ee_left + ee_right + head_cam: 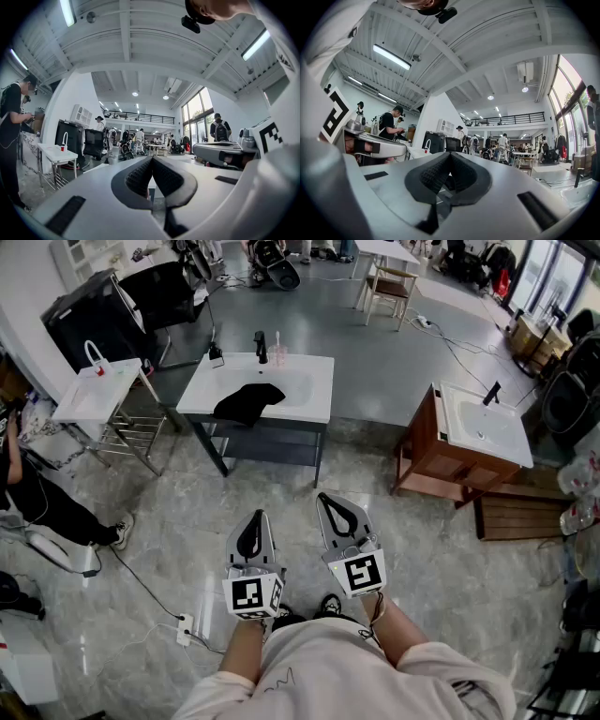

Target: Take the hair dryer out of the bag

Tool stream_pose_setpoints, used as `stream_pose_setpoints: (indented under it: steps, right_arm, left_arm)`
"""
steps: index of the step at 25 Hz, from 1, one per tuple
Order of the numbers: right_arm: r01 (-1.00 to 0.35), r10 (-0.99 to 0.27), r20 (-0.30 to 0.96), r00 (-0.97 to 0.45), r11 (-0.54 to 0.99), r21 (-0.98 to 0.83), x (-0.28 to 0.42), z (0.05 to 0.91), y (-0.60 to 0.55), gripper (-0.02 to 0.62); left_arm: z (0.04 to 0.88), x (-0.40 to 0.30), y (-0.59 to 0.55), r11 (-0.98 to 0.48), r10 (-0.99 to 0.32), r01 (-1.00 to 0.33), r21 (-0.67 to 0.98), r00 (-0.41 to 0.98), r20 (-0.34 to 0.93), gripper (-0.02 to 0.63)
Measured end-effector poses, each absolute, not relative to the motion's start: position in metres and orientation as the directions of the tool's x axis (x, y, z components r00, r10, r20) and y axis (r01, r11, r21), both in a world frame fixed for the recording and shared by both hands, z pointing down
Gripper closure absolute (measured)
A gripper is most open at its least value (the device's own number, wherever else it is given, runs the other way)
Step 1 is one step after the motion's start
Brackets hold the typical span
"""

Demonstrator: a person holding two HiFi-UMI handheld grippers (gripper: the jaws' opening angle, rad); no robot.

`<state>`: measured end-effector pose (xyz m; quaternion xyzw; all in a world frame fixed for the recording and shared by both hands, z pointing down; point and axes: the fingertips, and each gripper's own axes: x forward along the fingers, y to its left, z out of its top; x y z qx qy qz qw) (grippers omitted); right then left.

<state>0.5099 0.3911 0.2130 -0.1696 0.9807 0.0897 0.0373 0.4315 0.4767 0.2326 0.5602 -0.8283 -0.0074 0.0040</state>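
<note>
A black bag (247, 401) lies crumpled on the white table (309, 395) across the room, well ahead of me. No hair dryer shows. My left gripper (257, 516) and right gripper (323, 497) are held side by side close to my body, above the marble floor and far short of the table. Both point level towards the room. The left gripper (151, 159) has its ribbed pads pressed together with nothing between them. The right gripper (449, 154) is shut and empty as well.
A small dark upright object (260, 346) and a pink item (278, 351) stand at the table's far edge. A wooden cabinet with a white sink top (478, 423) stands at the right. A small white side table (98, 390) and a person (37, 493) are at the left. A power strip (185, 627) with a cable lies on the floor.
</note>
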Motion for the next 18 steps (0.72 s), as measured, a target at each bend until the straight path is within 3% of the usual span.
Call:
stream_pose_setpoints:
  steps: [18]
  right_arm:
    - [-0.349,-0.338,-0.093,-0.937,0.924,0.158,0.522,0.219,0.367,0.595]
  left_arm:
    - [0.245,0.44,0.465,0.336,-0.942,-0.942,0.022,-0.336,0.017,0.588]
